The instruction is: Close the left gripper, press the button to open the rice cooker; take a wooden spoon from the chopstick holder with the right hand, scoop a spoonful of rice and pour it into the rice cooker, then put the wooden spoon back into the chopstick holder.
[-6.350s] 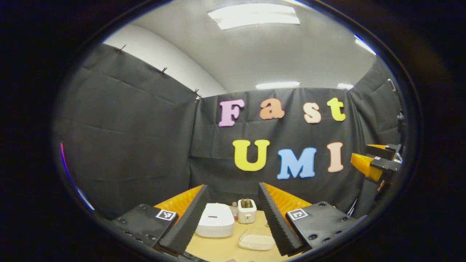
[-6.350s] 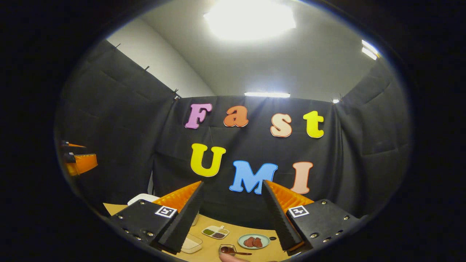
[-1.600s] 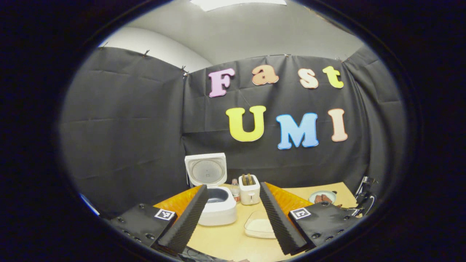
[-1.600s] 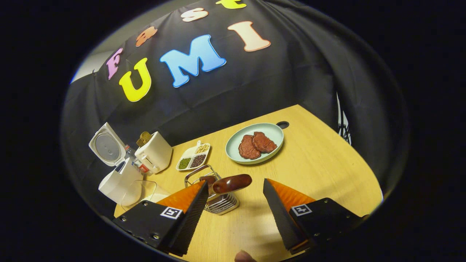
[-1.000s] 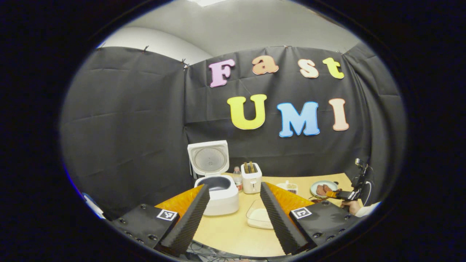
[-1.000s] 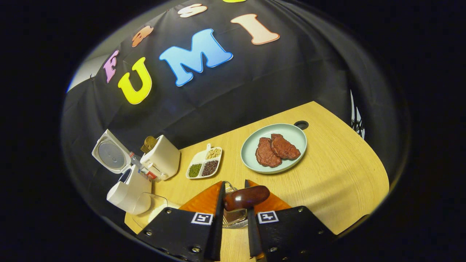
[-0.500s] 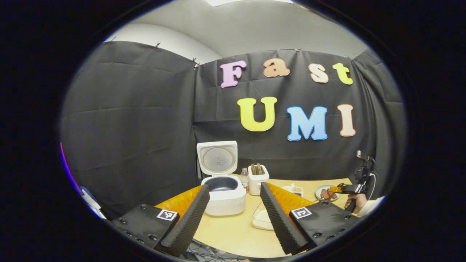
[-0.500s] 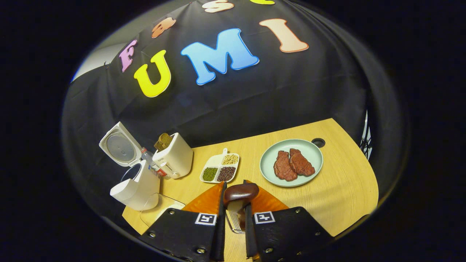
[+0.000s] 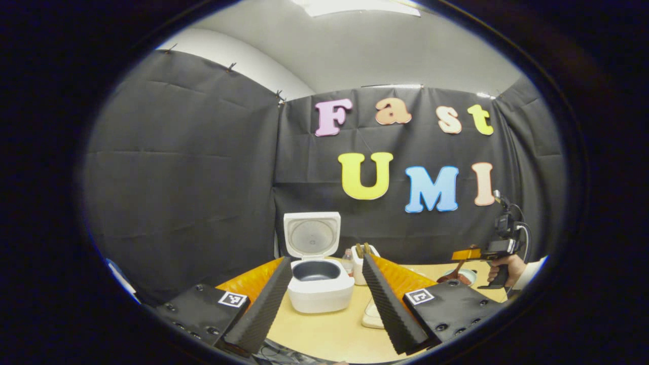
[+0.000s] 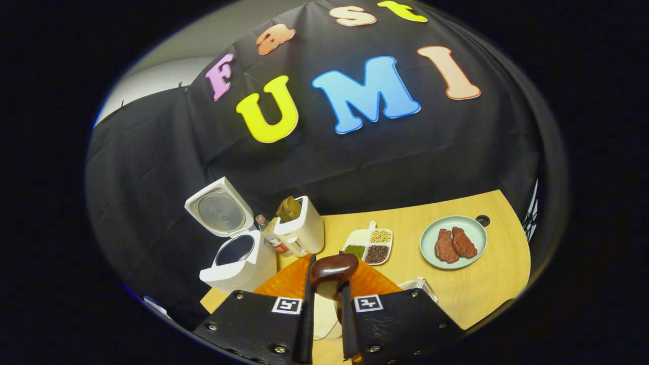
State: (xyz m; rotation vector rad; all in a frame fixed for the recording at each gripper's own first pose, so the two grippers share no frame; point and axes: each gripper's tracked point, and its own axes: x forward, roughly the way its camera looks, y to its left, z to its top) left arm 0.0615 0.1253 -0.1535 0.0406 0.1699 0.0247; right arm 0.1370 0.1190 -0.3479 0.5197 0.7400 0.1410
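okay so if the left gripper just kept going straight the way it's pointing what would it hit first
Probably the open rice cooker: in the left gripper view it sits between the open left gripper's fingers, slightly left of centre. Depth is unclear, so it might pass beside it.

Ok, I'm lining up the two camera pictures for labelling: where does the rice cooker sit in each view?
Left gripper view: the rice cooker stands low and centre, lid up, between the left hand-held gripper fingers.
Right gripper view: the rice cooker sits lower left, lid up, left of the right hand-held gripper, which is shut on the wooden spoon.
Shared landmark: the white toaster just right of the cooker.
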